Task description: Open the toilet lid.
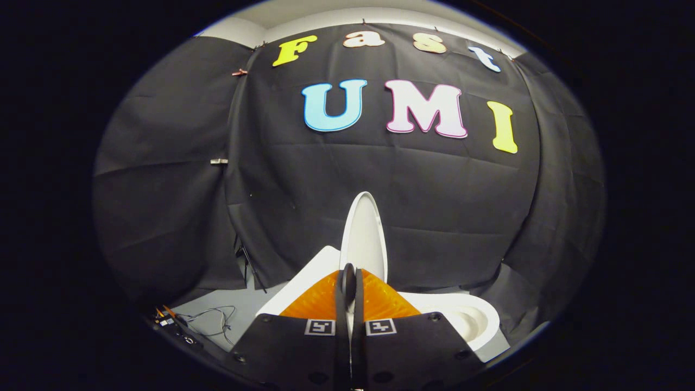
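The gripper (349,293) has its two fingers closed almost together, and the edge of the toilet lid (365,233) is caught between their tips. The lid stands upright, rising just ahead of and above the fingertips. To the right of the fingers and lower lies the toilet bowl (471,320) (its rim open to view). Cables (214,320) lie on the floor (244,309) to the left. Beyond everything hangs the booth wall (434,206).
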